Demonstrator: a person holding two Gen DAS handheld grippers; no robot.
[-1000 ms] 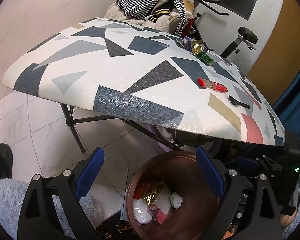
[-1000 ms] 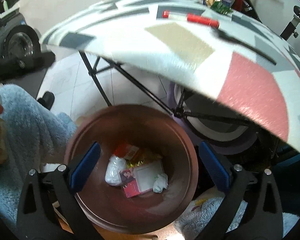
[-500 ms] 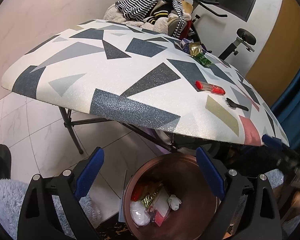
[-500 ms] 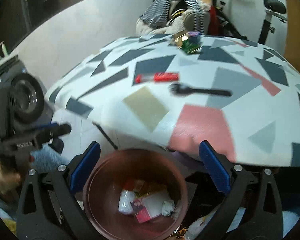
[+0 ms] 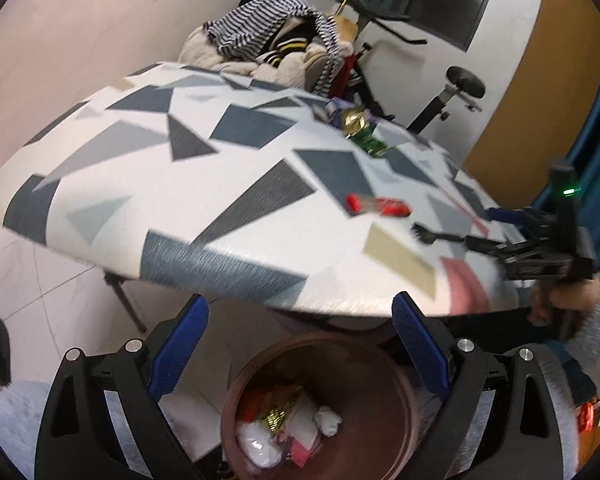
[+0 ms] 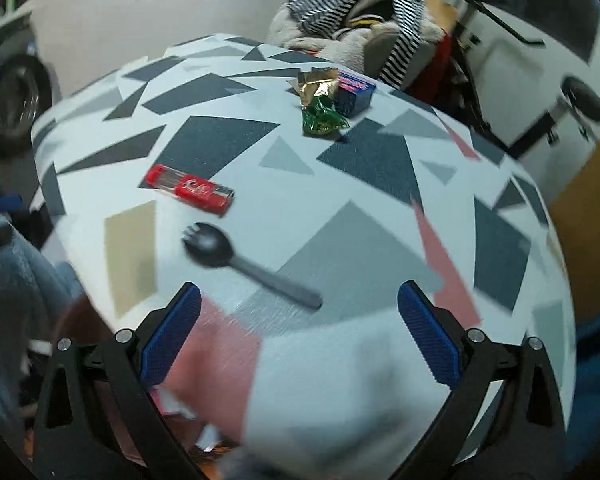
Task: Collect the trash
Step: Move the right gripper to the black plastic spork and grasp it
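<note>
The right gripper (image 6: 298, 336) hangs over the near edge of the patterned table (image 6: 380, 240), its blue pads spread wide with nothing between them. Just beyond it lies a black spork (image 6: 244, 262), long axis running diagonally: the tined head points far-left, the handle end near-right toward the gripper. Farther left sits a red wrapper (image 6: 190, 189), its length lying across the table from left to right and tilting slightly nearer at the right end. Near the far edge, a gold wrapper (image 6: 318, 82), a green wrapper (image 6: 322, 118) and a small blue box (image 6: 354, 94) crowd together, touching or nearly so.

The left gripper (image 5: 300, 344) is held lower, in front of the table, and is likewise spread and empty. Its camera shows what the other barely catches: a brown bin (image 5: 380, 364) on the floor below the table's near edge, holding white crumpled paper, gold foil and reddish scraps. It also shows the other gripper from the side at the right, gripped in a hand (image 5: 568, 300) with a fluffy sleeve, its fingers reaching in over the table toward the spork's handle; motion blur makes it hard to say whether they touch it. A pile of striped clothing (image 5: 268, 36) lies beyond the table.
</note>
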